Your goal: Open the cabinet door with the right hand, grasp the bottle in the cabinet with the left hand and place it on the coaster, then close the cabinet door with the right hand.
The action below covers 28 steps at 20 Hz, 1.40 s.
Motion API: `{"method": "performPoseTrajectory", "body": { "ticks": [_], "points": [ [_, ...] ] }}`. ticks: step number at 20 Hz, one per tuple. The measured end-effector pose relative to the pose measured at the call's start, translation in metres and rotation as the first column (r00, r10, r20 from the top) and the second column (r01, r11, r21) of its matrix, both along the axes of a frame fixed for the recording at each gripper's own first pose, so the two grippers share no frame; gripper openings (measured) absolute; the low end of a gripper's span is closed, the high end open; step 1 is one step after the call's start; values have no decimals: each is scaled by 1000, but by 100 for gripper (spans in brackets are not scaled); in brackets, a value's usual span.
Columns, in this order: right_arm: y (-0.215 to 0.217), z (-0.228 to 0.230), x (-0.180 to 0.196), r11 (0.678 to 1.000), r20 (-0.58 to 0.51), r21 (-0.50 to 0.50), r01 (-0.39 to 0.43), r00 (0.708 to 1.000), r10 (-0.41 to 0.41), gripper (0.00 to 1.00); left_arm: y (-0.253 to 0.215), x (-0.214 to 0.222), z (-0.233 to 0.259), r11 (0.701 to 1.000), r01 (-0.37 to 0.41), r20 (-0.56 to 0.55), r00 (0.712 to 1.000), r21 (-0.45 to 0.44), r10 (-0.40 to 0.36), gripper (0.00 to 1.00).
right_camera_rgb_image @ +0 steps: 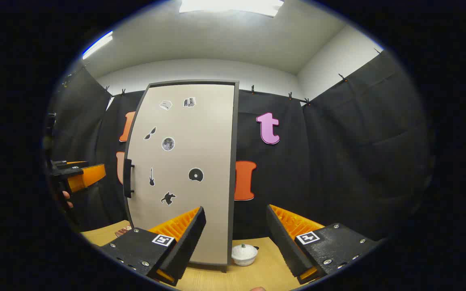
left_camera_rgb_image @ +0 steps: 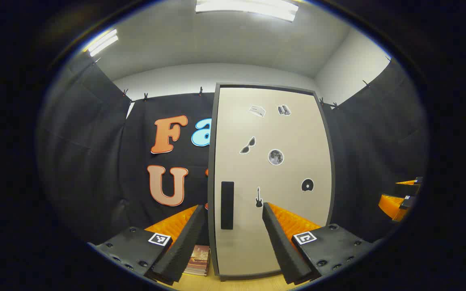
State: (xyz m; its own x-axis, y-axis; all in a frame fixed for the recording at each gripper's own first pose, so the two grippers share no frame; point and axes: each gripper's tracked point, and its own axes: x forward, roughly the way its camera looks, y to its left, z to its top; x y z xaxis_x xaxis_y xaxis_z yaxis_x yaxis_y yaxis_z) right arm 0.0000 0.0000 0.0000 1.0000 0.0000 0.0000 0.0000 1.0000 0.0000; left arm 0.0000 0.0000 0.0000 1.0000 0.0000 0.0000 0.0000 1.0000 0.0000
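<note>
With the cabinet door [right_camera_rgb_image: 182, 169] shut, we steer the right tongs [right_camera_rgb_image: 235, 236], gaping and empty, toward the handle [right_camera_rgb_image: 127, 178] at centre-left; left tongs [left_camera_rgb_image: 233, 236] wait open, empty.

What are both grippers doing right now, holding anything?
Left gripper: open, holding nothing, facing the shut cabinet door.
Right gripper: open, holding nothing.
</note>
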Motion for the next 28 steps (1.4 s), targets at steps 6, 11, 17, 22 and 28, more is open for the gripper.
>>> {"method": "performPoseTrajectory", "body": {
  "ticks": [6, 11, 17, 22, 28],
  "points": [
    [3, -1, -3, 999, -17, 45, -12, 1000, 12, 94, -3, -3, 4, 1000, 20, 14, 1000, -7, -20, 94],
    [3, -10, -3, 998, -54, 62, 10, 999, -7, 94, -12, -10, 13, 996, 87, 42, 995, -32, -85, 94],
    [8, -7, -8, 998, -53, 64, 8, 999, -5, 94, -8, -14, 20, 997, 80, 65, 995, -6, -79, 94],
    [14, -3, -9, 999, -47, 35, 4, 999, -3, 94, -1, -14, 17, 998, 68, 60, 996, -14, -67, 92],
    [41, -3, -2, 998, -56, 42, -36, 998, 38, 98, 6, -6, 11, 997, 71, 47, 996, -18, -70, 95]
  ]
}}
